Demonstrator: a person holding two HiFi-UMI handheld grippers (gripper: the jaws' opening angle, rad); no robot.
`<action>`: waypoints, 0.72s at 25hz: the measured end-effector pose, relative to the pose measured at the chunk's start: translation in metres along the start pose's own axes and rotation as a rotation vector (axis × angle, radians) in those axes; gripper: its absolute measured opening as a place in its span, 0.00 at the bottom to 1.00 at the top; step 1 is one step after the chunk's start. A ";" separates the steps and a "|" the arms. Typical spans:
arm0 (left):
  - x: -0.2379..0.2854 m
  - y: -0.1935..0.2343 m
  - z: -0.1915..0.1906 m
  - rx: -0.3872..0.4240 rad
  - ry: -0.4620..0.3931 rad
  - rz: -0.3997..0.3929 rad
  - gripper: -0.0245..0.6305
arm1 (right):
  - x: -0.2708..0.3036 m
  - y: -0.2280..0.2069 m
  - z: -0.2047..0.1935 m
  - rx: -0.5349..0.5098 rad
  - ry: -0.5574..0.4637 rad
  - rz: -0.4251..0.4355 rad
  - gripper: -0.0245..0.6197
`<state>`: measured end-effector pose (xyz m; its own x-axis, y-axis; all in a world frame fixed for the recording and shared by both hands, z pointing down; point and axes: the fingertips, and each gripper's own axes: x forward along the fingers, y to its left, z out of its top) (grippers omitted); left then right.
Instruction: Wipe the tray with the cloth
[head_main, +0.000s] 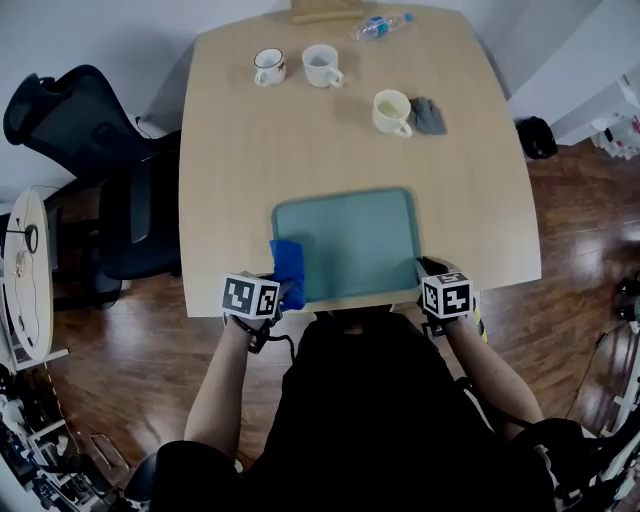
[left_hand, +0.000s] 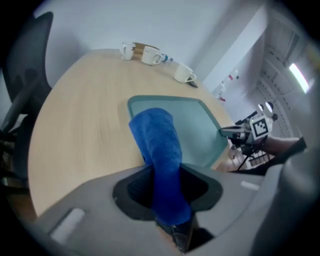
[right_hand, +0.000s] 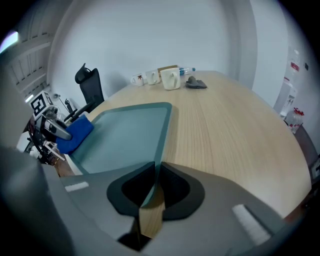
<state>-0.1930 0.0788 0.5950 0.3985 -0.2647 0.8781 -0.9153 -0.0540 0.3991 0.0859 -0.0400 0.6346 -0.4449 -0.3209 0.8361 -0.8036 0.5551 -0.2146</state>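
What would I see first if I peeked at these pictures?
First the bright blue cloth, pinched in the jaws of the left gripper at the near left corner of the tray. Then the big green tray itself, at the near edge of the table, with the jaws of the right gripper shut on its near right rim.

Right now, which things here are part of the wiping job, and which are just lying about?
In use: cloth, tray, left gripper holding the cloth, right gripper clamping the tray's rim.
Lying about: three mugs, bottle, grey rag, chair.
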 end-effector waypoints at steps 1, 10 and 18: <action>0.001 -0.001 -0.003 -0.016 -0.004 -0.010 0.23 | 0.000 0.001 0.001 -0.002 0.002 -0.005 0.10; 0.039 -0.051 0.014 0.160 0.064 0.010 0.23 | 0.000 0.005 0.002 0.048 -0.015 -0.015 0.09; 0.101 -0.152 0.061 0.415 0.151 -0.095 0.23 | 0.002 0.007 0.004 0.051 -0.037 0.002 0.09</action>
<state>-0.0173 0.0014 0.6071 0.4578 -0.0981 0.8836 -0.8078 -0.4611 0.3673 0.0784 -0.0396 0.6328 -0.4606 -0.3487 0.8163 -0.8213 0.5163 -0.2428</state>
